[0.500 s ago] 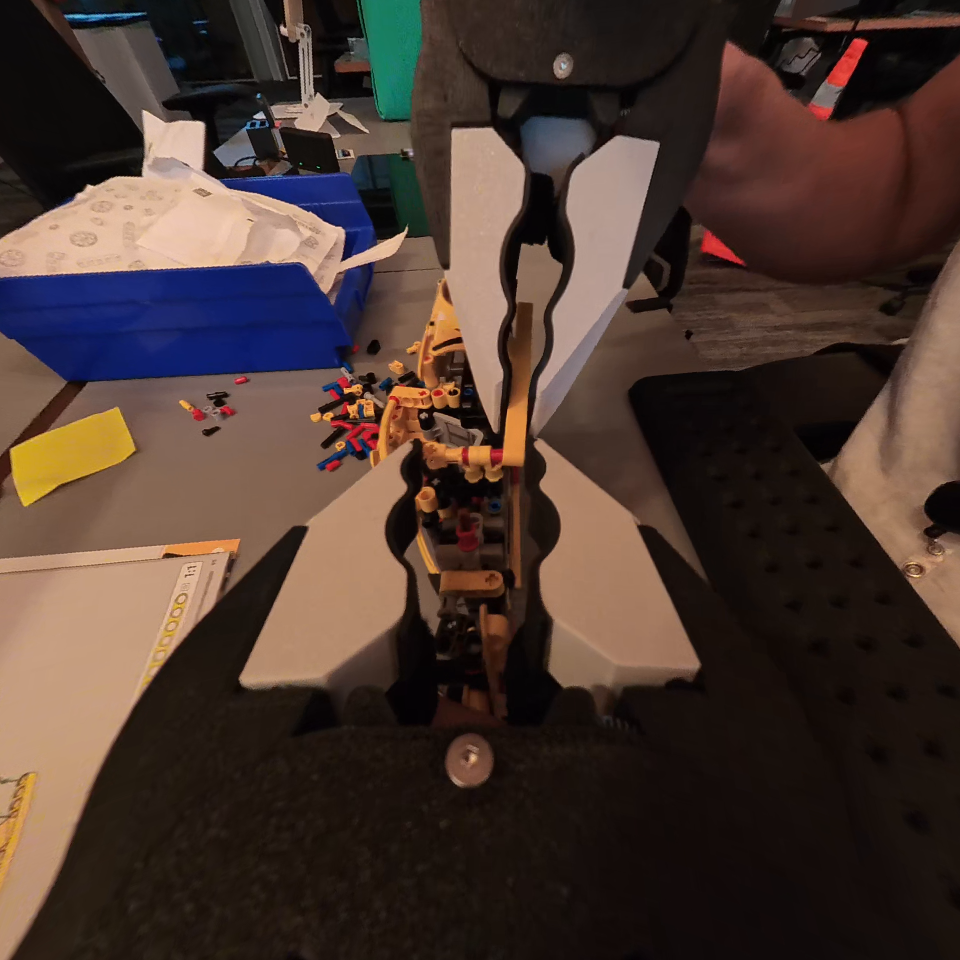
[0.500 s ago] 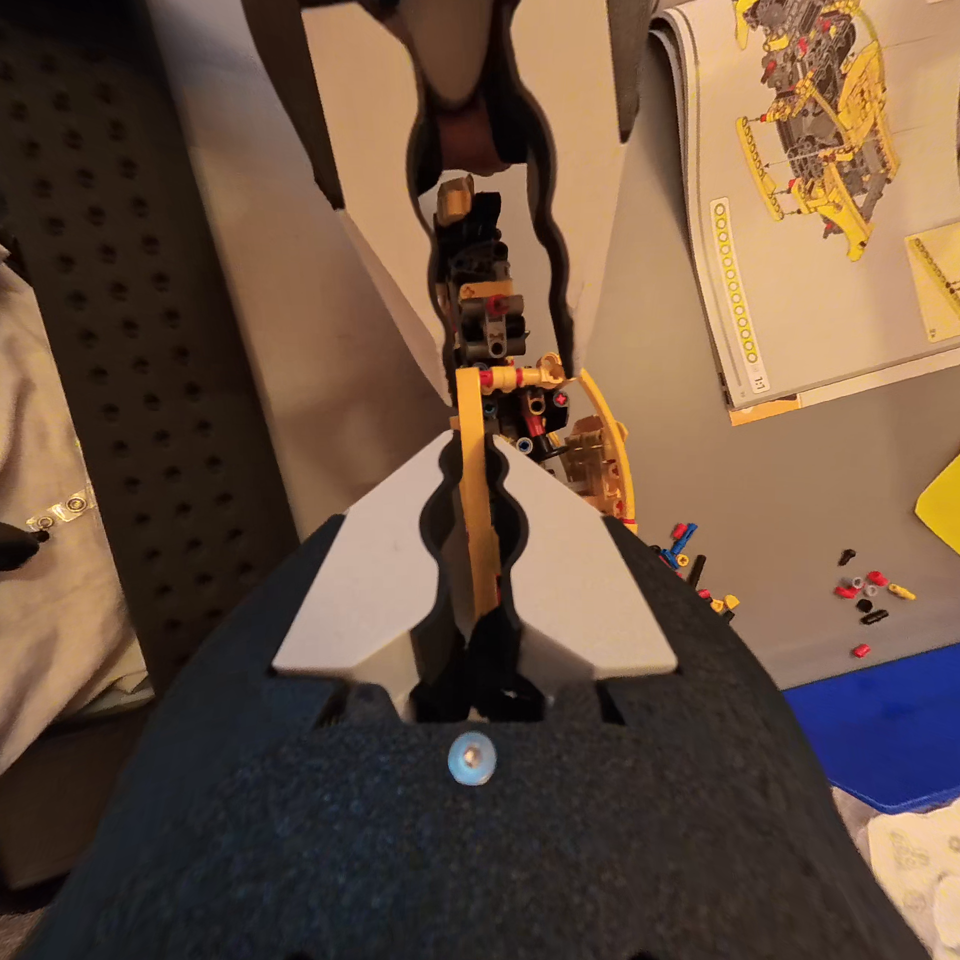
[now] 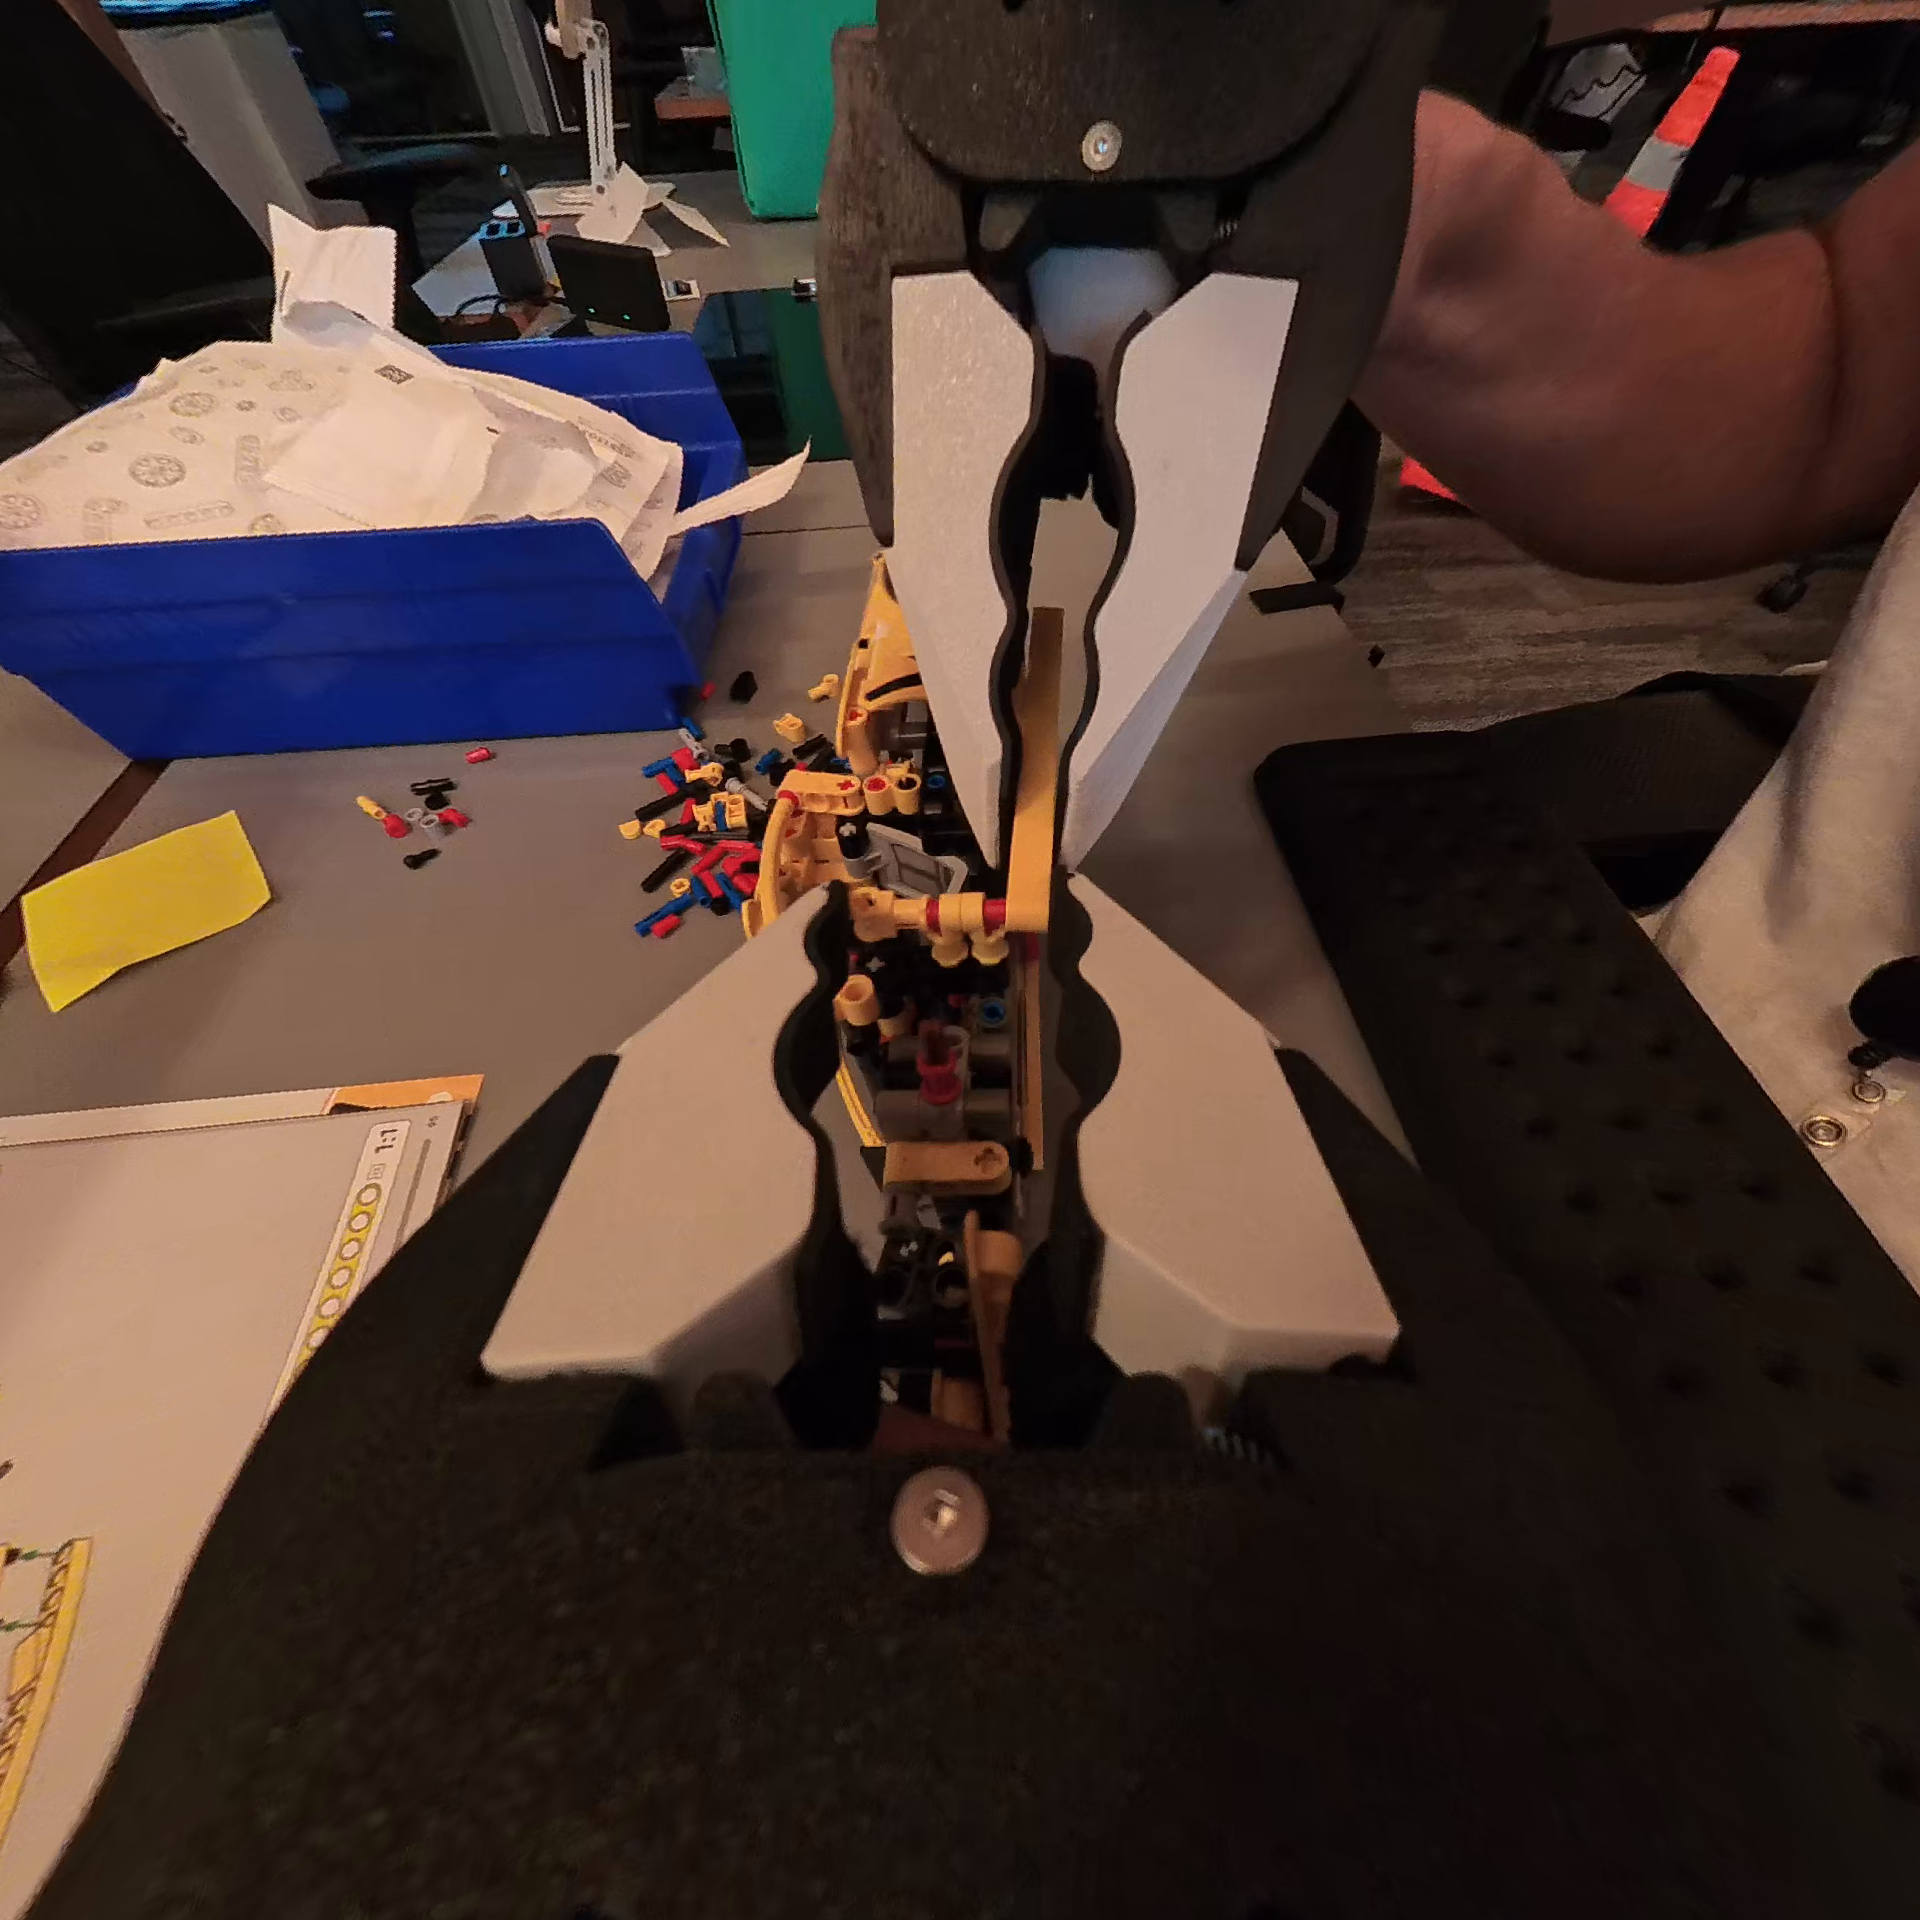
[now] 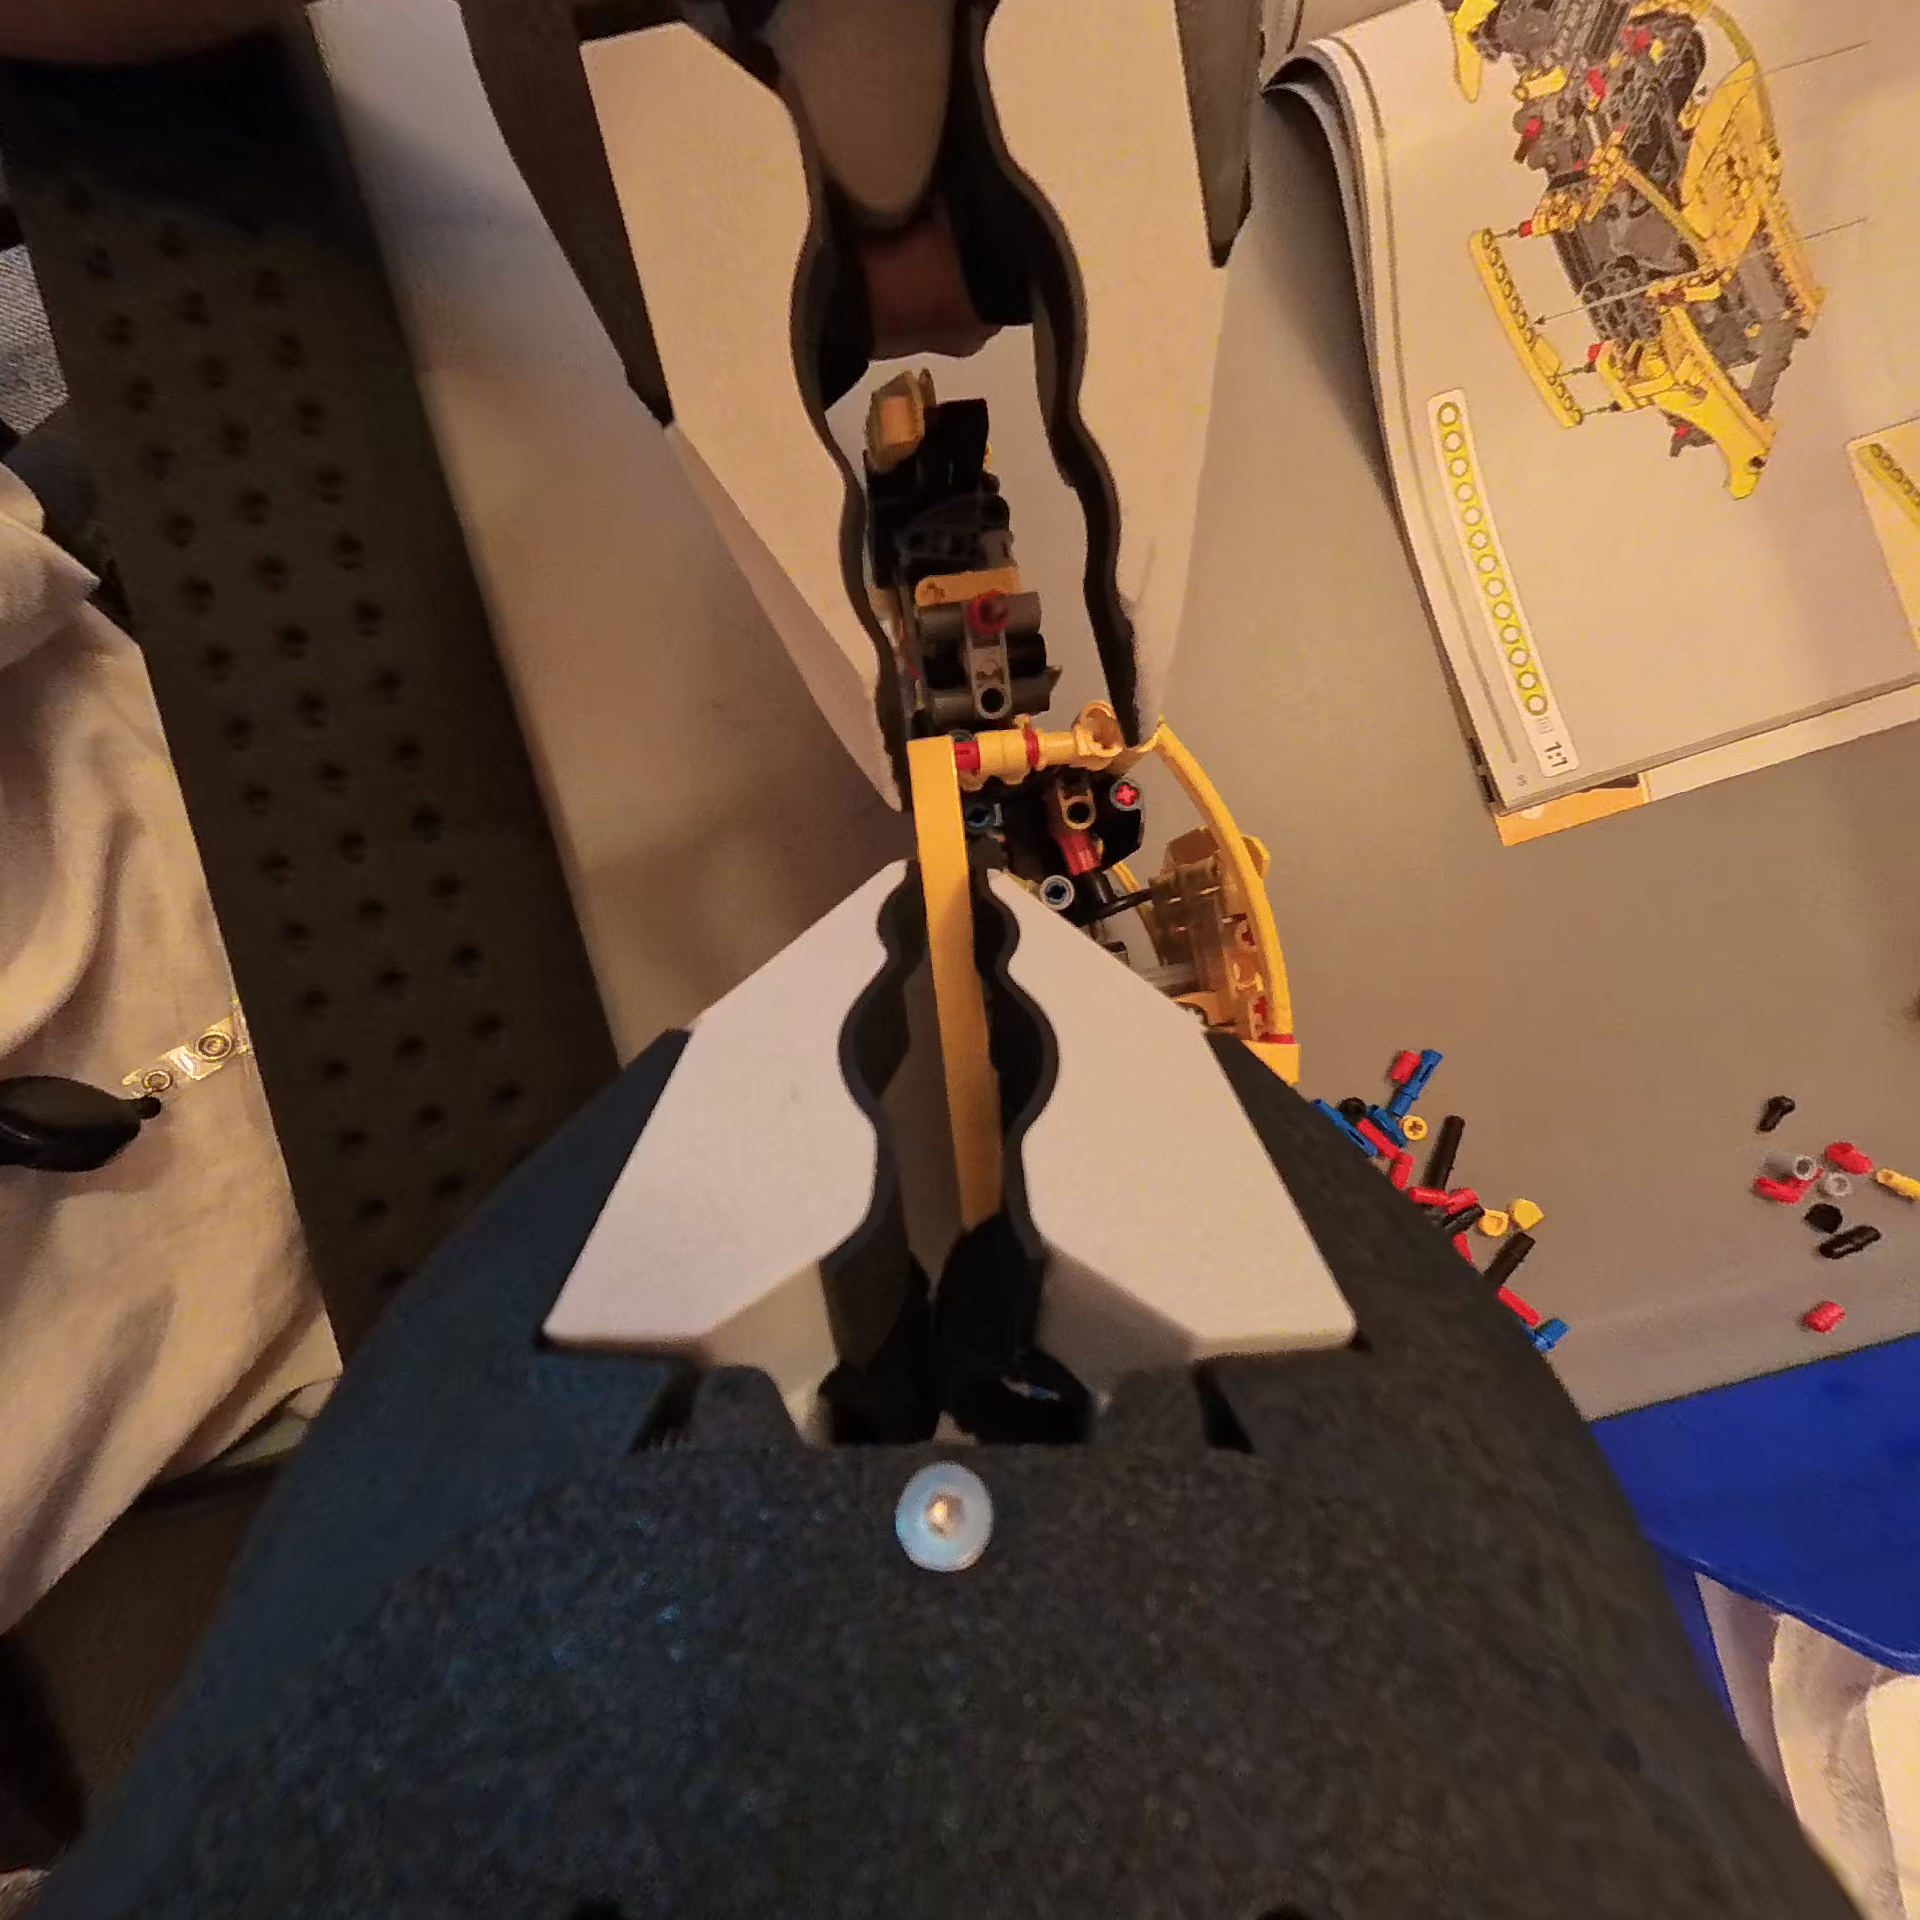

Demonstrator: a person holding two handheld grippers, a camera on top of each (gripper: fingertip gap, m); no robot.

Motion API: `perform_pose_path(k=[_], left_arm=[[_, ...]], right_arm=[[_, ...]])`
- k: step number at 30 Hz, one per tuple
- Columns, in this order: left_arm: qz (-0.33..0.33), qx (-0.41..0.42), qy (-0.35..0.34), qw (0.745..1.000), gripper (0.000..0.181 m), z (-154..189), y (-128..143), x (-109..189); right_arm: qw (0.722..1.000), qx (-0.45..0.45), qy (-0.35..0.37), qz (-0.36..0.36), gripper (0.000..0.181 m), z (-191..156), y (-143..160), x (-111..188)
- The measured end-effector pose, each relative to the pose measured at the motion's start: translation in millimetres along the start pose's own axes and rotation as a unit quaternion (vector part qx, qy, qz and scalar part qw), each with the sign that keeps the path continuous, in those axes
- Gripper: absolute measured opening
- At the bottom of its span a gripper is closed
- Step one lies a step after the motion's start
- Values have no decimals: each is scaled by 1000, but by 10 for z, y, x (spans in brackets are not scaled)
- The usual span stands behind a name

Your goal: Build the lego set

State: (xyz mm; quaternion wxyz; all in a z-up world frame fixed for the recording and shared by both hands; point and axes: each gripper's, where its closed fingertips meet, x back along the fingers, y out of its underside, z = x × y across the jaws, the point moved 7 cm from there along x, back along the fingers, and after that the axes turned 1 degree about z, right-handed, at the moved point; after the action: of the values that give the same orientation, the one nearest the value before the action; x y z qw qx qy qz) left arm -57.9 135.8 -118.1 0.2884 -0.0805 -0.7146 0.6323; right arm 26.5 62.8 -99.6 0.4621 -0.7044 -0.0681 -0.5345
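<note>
Step in hand, beam fitting: your left hand-held gripper [image 3: 940, 935] clamps the lego model [image 3: 935, 1070], your right hand-held gripper [image 4: 948, 883] pinches the long yellow beam [image 4: 961, 997]; next, judged, press it squarely onto the red pins [image 4: 997, 750].

Two handheld grippers face each other tip to tip. The left gripper [image 3: 940, 935] points forward, its jaws partly closed around a lego model [image 3: 935, 1049] that fills the gap between its pale fingers [image 3: 686, 1174]. The right gripper [image 4: 951, 894] points back toward it, jaws nearly together, pinching a long yellow beam [image 4: 961, 997] edge-on. Behind the right gripper, the person's bare forearm [image 3: 1621, 353] reaches in from the right.
</note>
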Motion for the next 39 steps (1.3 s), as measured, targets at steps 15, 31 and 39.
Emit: perform_pose_path(k=[15,31,39], left_arm=[[3,-8,2,1000,32,16,-5,-12],[-46,-42,0,998,40,83,-267,-34],[-157,-73,43,984,52,26,-502,-495]], right_arm=[[999,12,-25,17,7,31,44,-1],[994,16,93,59,51,110,613,573],[998,37,23,54,78,334,674,400]])
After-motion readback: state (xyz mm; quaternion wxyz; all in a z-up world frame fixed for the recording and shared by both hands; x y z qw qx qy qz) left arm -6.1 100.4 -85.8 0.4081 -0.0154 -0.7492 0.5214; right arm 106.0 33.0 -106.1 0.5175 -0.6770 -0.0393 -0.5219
